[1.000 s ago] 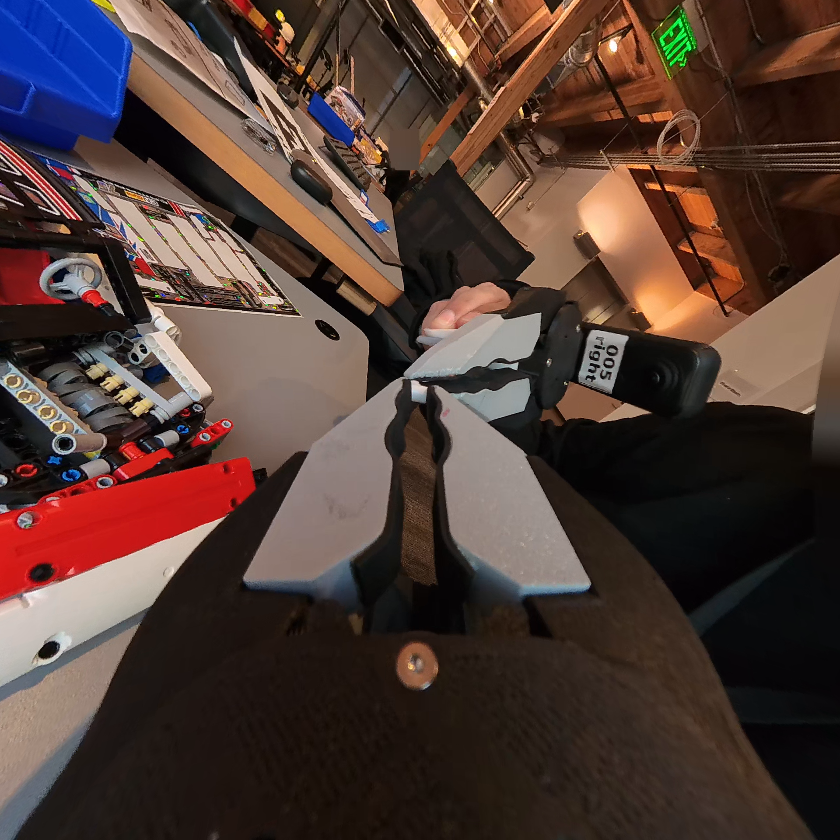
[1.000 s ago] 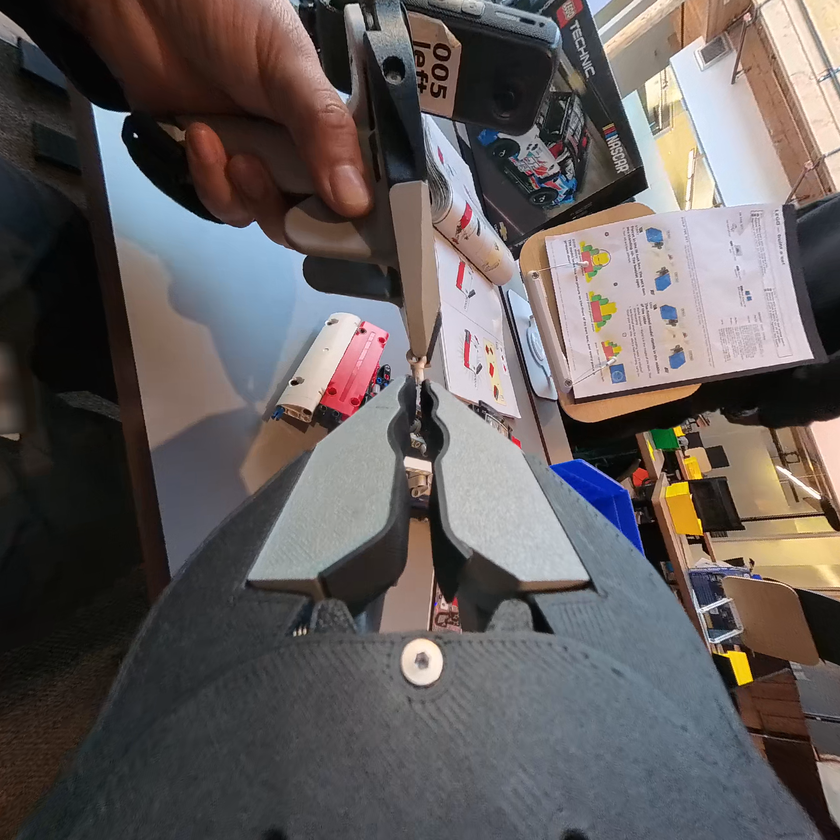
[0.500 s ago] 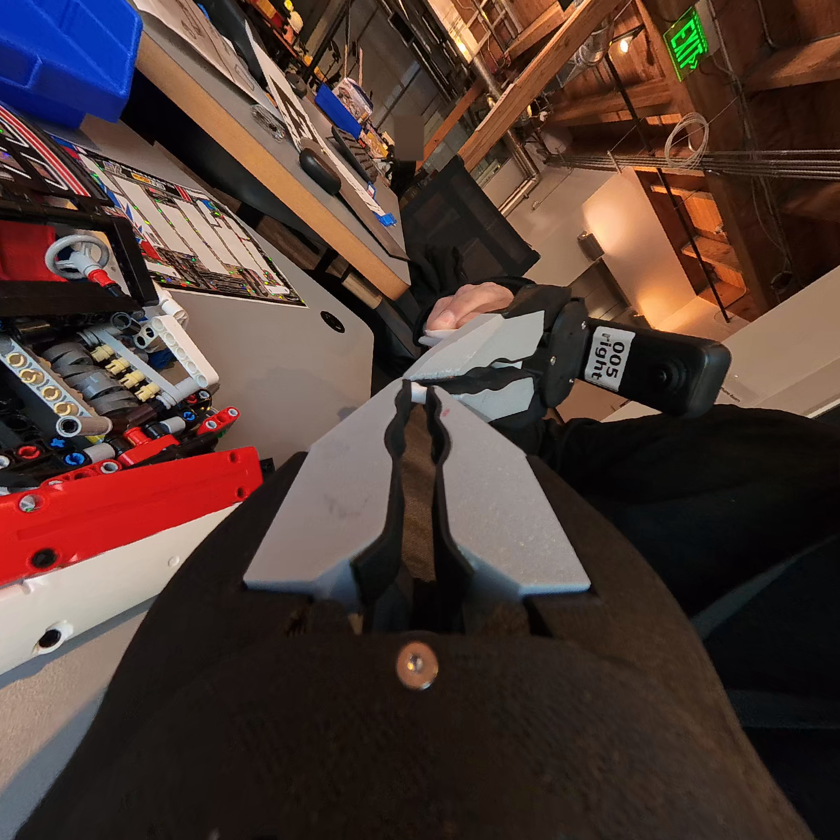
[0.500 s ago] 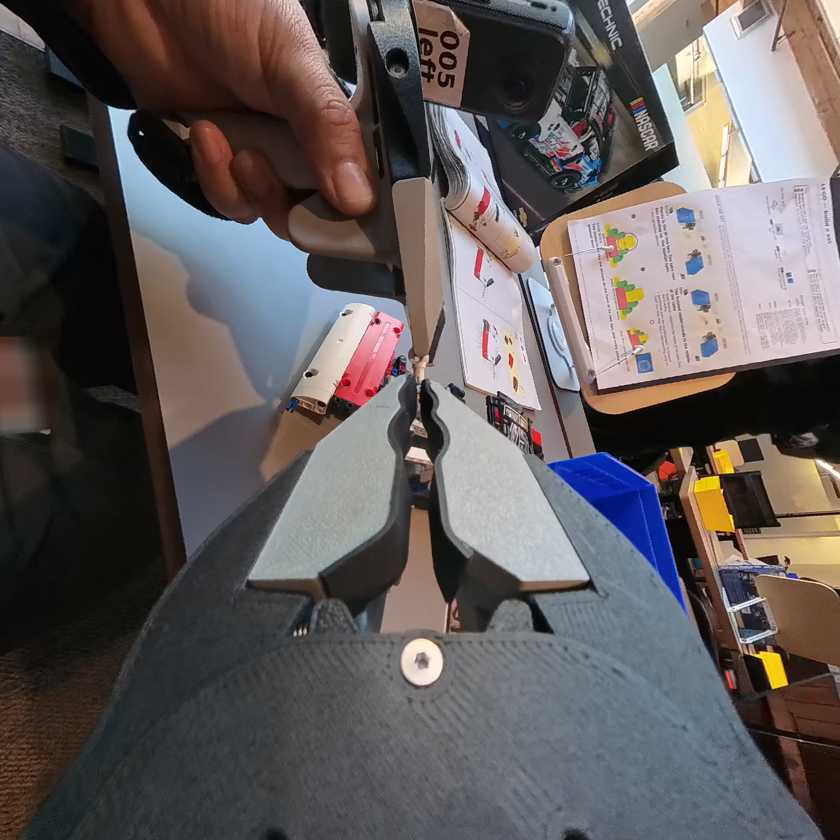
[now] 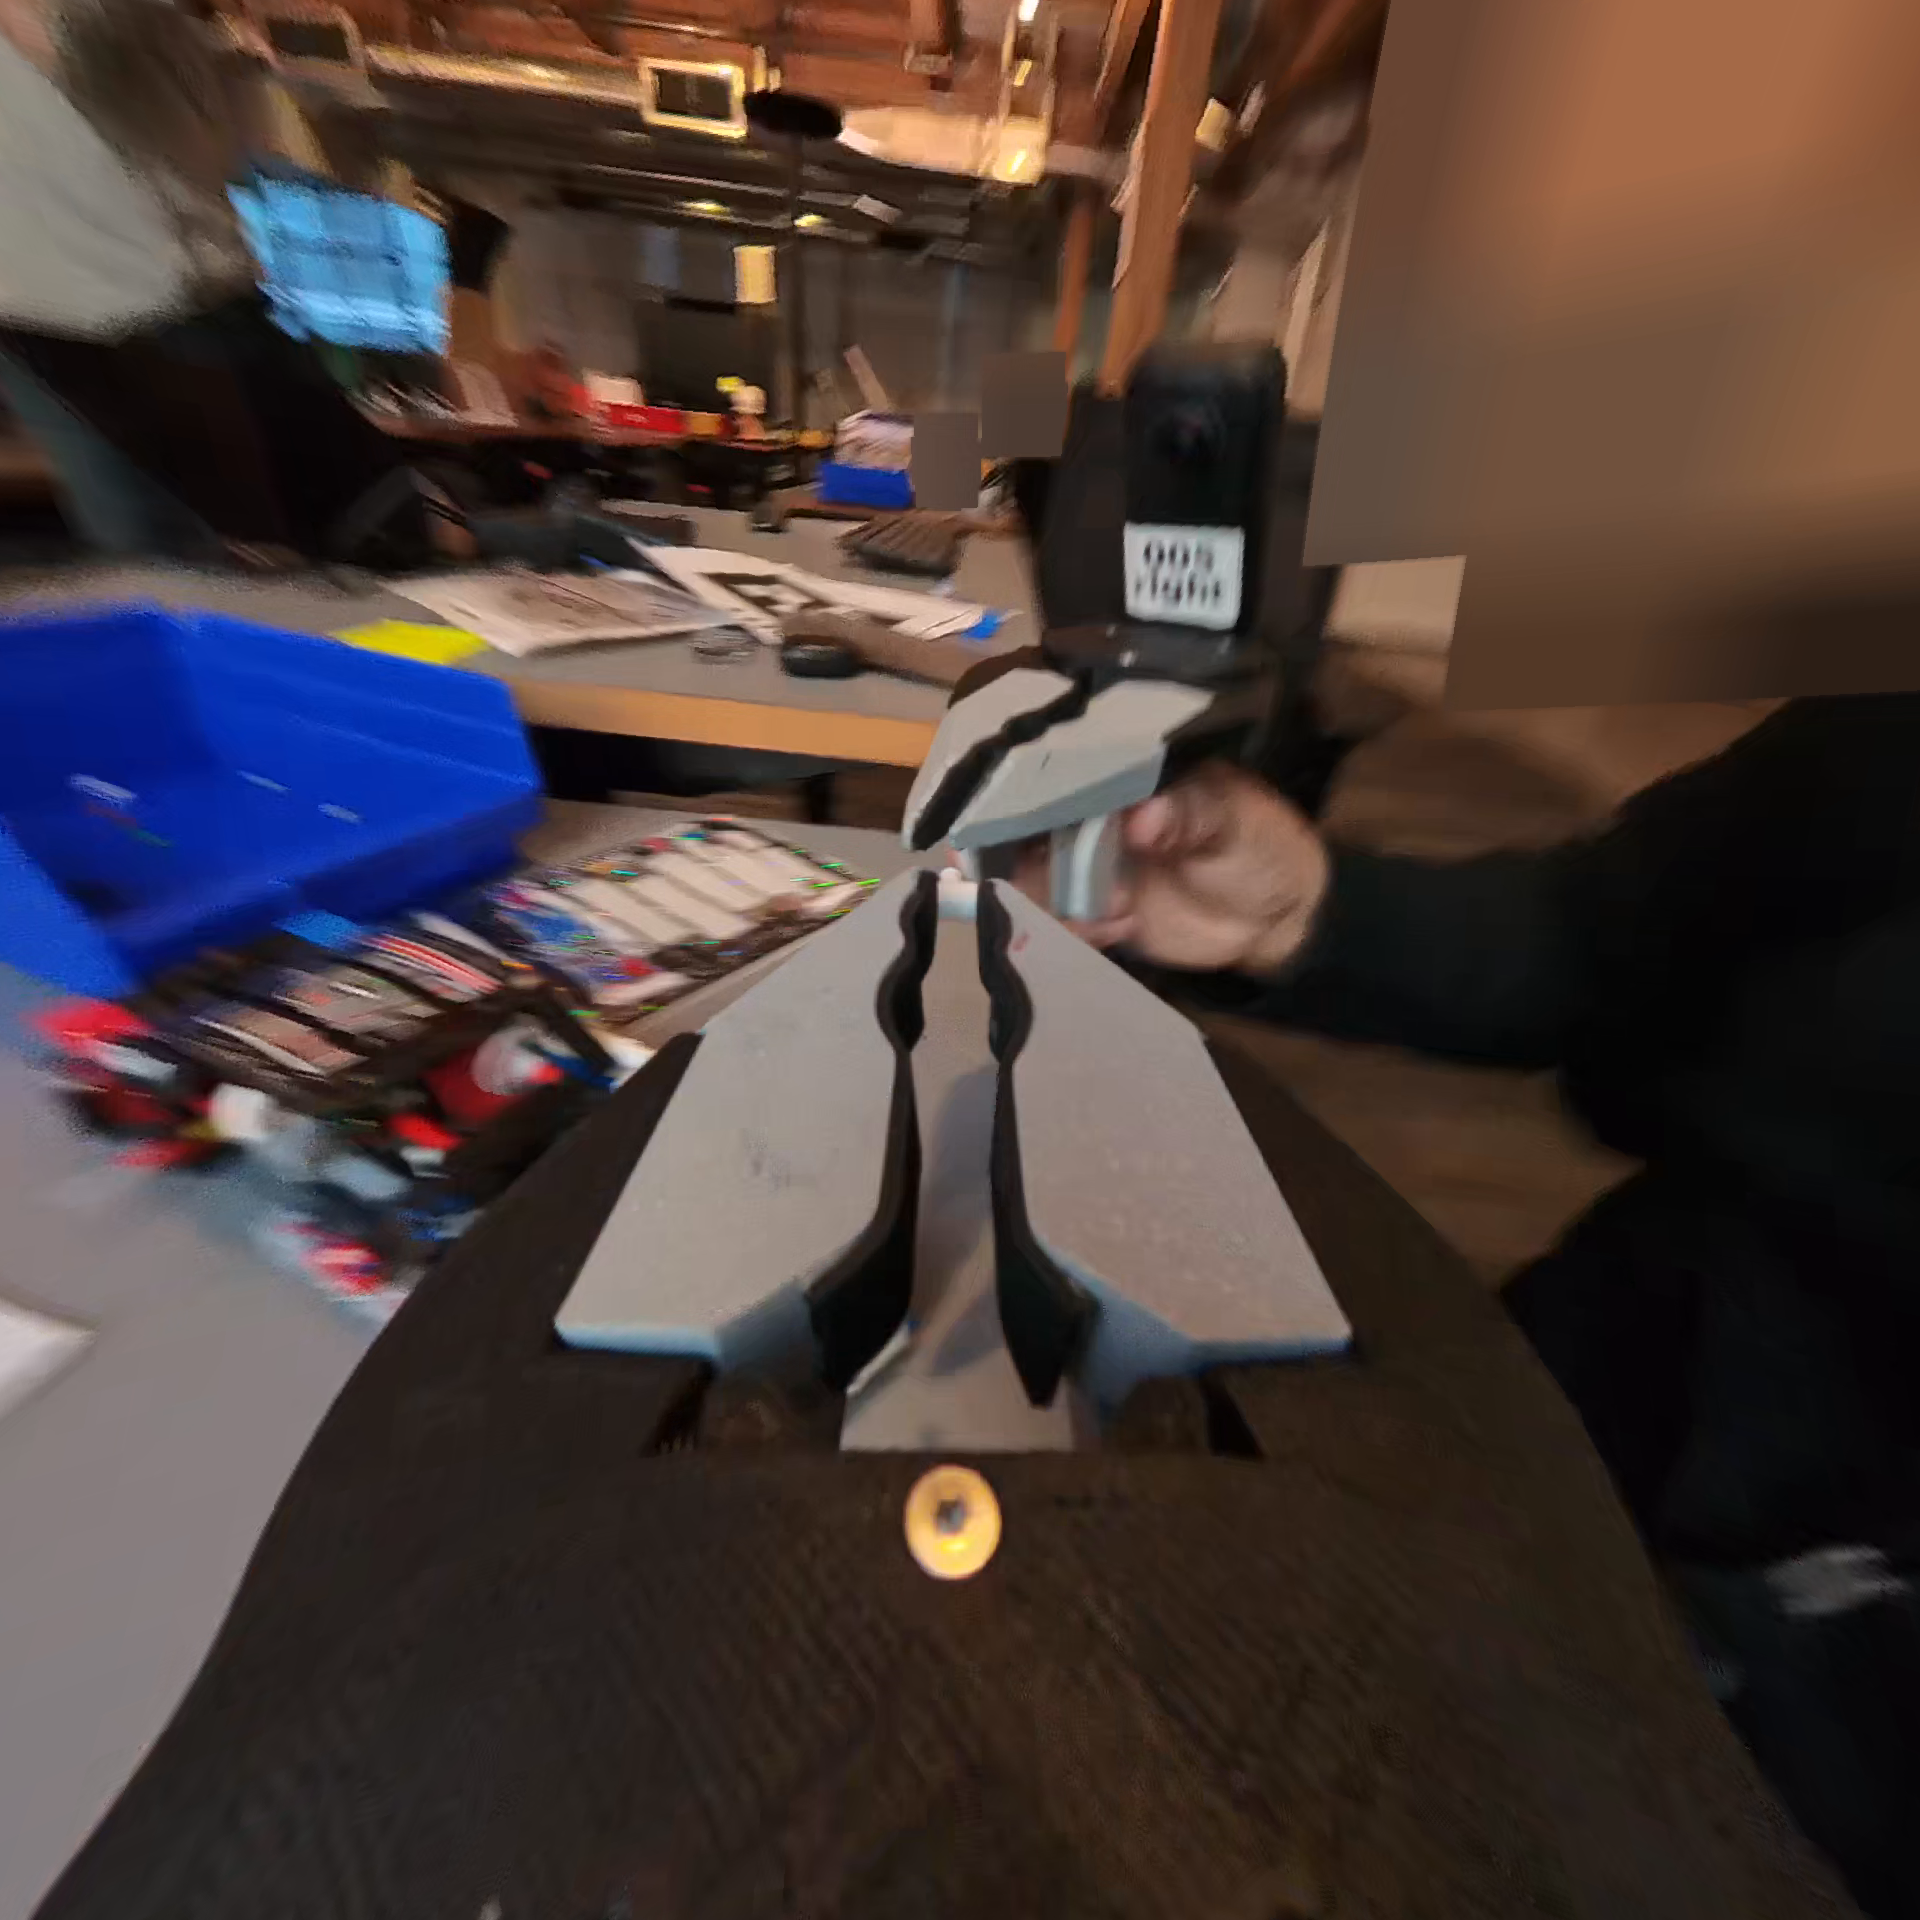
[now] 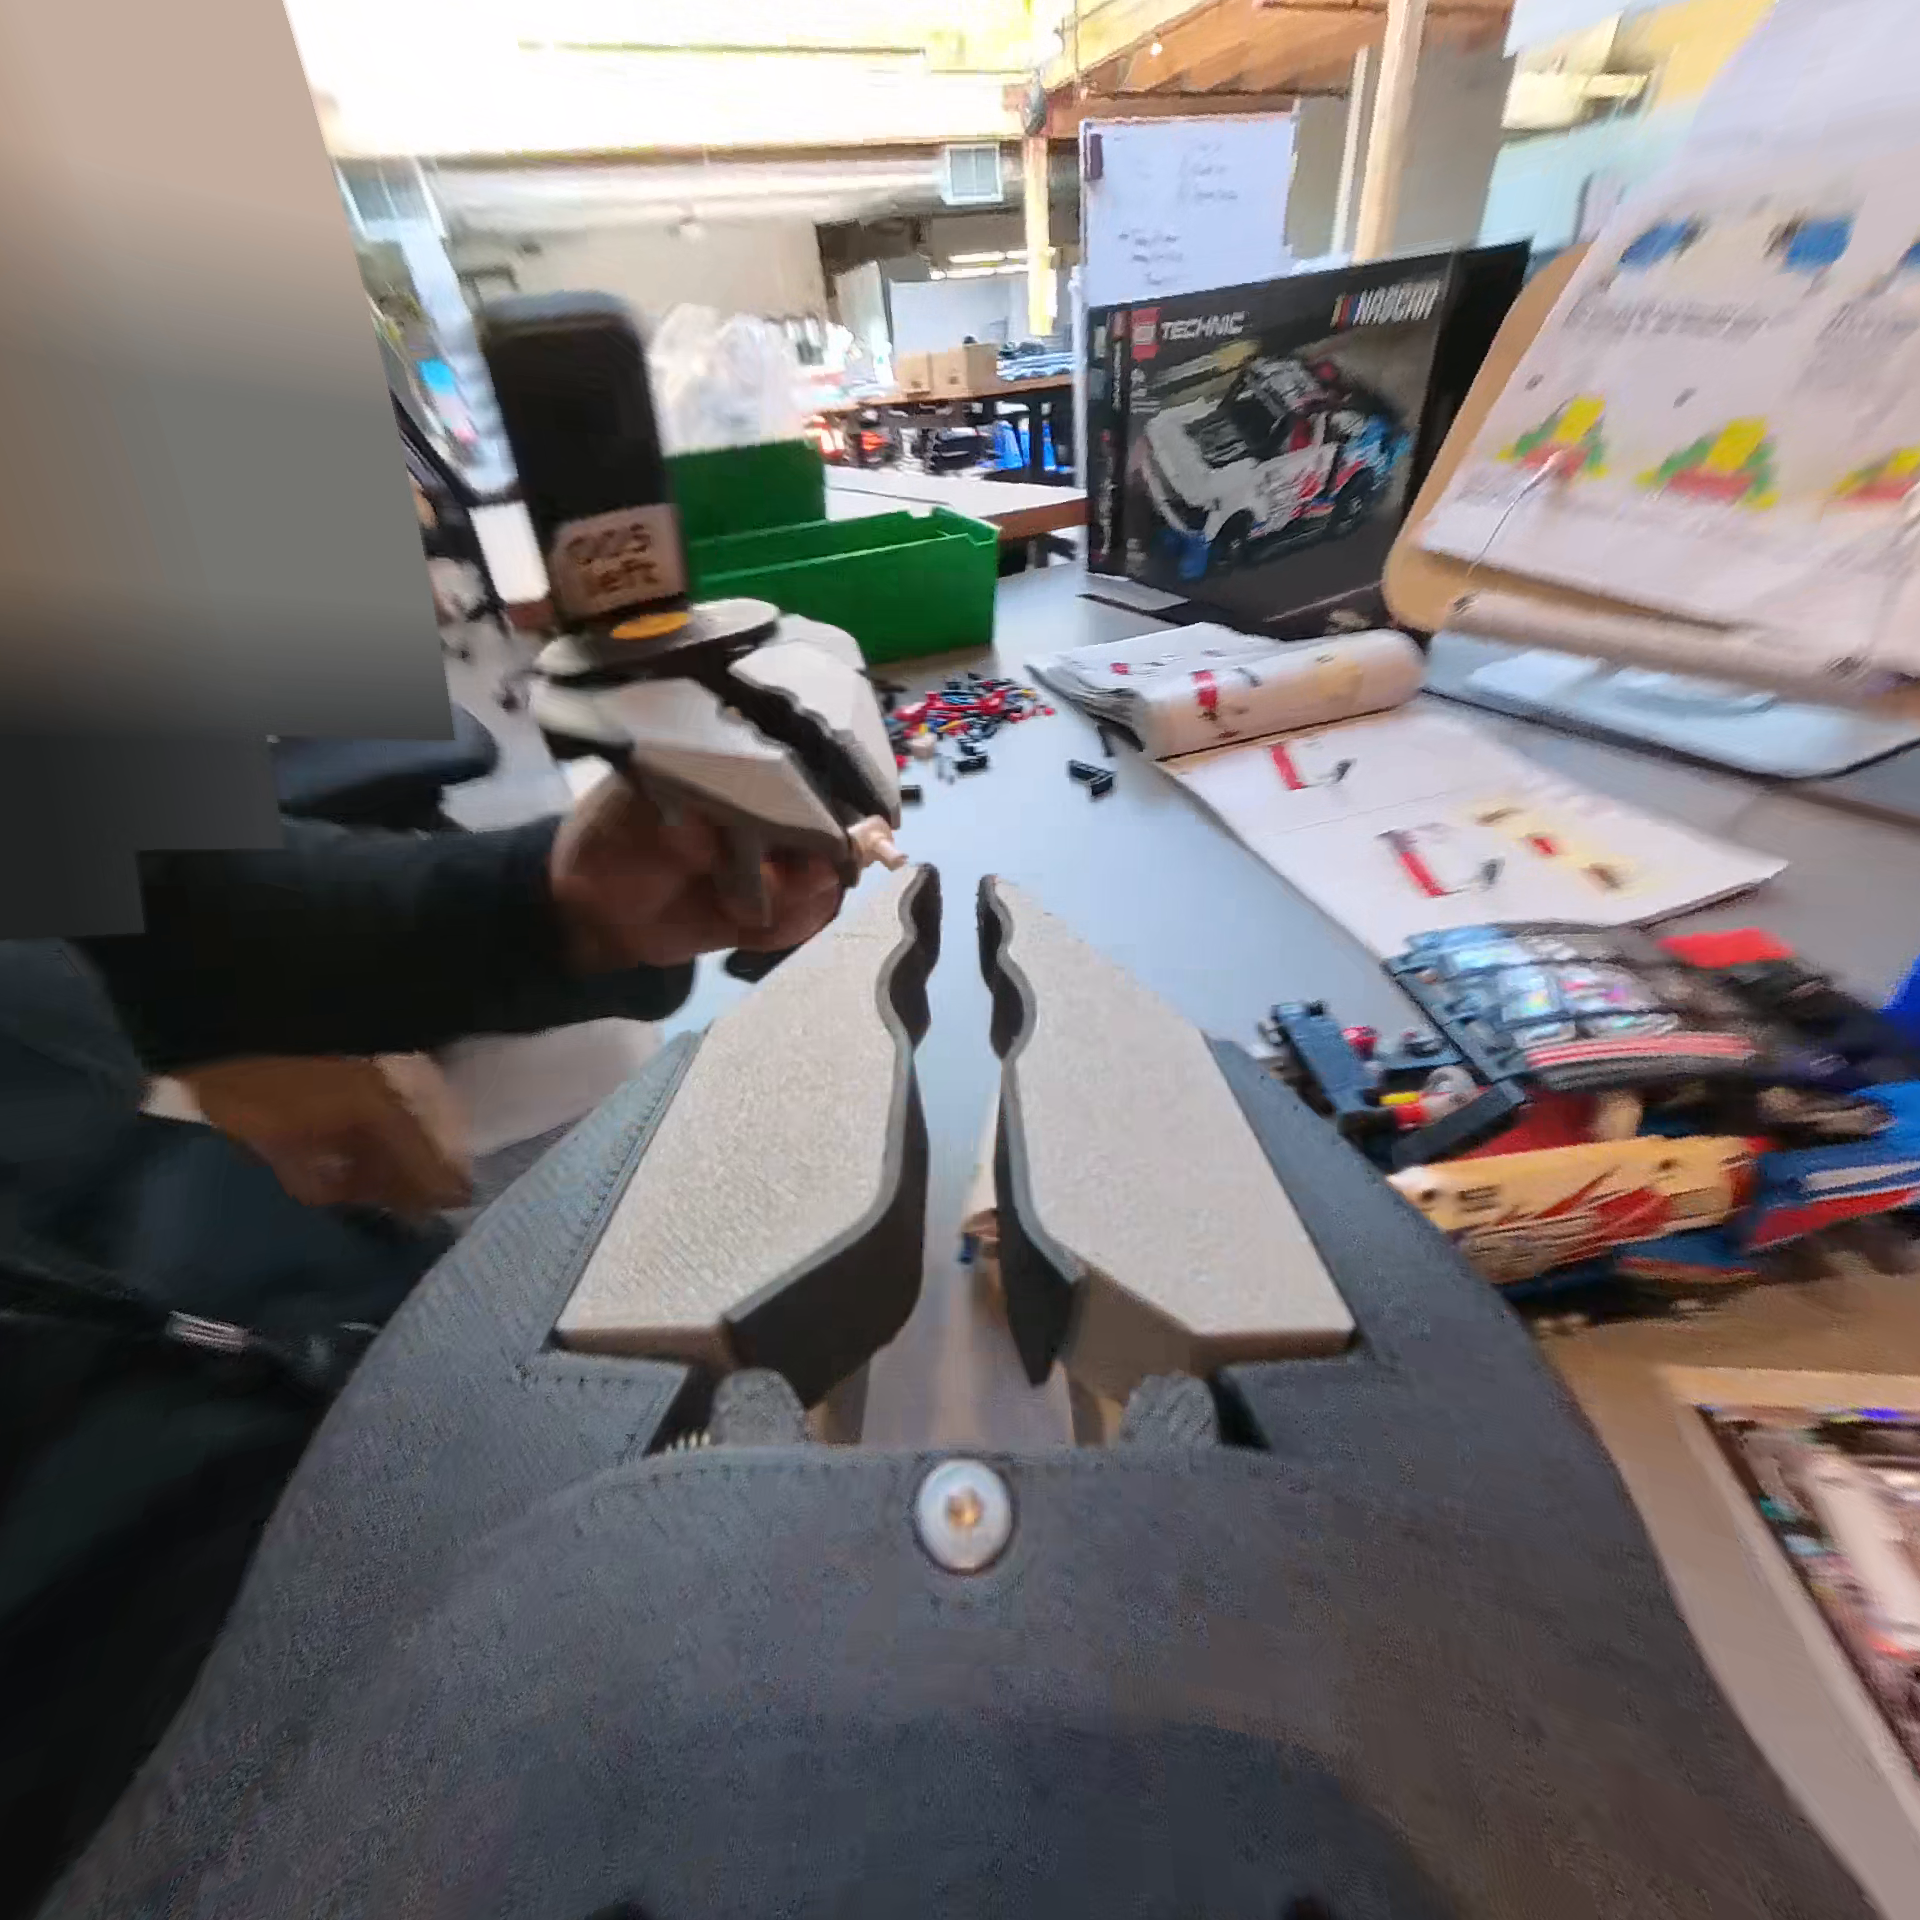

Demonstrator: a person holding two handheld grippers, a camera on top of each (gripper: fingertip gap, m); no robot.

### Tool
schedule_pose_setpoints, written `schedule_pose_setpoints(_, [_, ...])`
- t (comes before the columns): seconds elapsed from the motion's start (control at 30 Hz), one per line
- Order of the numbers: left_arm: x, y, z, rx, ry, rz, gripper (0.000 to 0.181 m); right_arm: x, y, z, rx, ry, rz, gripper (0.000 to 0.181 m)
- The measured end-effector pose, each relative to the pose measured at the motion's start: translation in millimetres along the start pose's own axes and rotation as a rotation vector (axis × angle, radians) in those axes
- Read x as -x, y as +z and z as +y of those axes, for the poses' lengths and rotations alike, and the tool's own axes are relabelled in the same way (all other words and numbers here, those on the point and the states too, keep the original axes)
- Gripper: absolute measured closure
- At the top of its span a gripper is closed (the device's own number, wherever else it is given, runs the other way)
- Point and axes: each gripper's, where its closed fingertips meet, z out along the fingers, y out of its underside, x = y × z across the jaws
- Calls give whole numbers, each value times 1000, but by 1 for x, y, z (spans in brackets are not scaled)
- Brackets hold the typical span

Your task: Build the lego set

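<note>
My left gripper [image 5: 951, 896] is shut on a small pale tan pin [image 5: 956, 894], held in the air over the grey table's near edge. The right wrist view shows the pin [image 6: 879, 837] sticking out of the left gripper's tips [image 6: 868, 821]. My right gripper [image 6: 958, 891] is open by a narrow gap and empty, its tips just right of the pin, not touching it. It also shows in the left wrist view [image 5: 935, 821]. The partly built red, white and blue lego car [image 6: 1621, 1101] lies on the table, blurred in the left wrist view [image 5: 312, 1081].
A blue bin [image 5: 260, 748] and a sticker sheet [image 5: 707, 894] lie beyond the car. A green bin [image 6: 842, 582], loose pieces [image 6: 956, 717], an open instruction booklet [image 6: 1403, 821], the set's box [image 6: 1268, 447] and a clipboard with a sheet [image 6: 1662, 416] sit farther back. Both grippers' tips are close together, under 4 cm apart.
Both grippers have swung round to level, with blur. The right gripper has opened and let go of the pin; the left gripper still holds it. The tips have drawn slightly apart.
</note>
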Motion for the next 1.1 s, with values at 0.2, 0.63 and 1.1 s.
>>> schedule_pose_setpoints(0.2, [-16, -3, -7, 39, 731, -280, 177, 5, 7, 6, -29, 293, -134, 177])
schedule_pose_setpoints(0.63, [-9, -1, -2, 15, 839, -388, 176, 27, 8, -7, -167, 528, -413, 177])
schedule_pose_setpoints(1.1, [-13, 6, 3, 8, 824, -395, 176, 22, 12, -5, -177, 525, -372, 180])
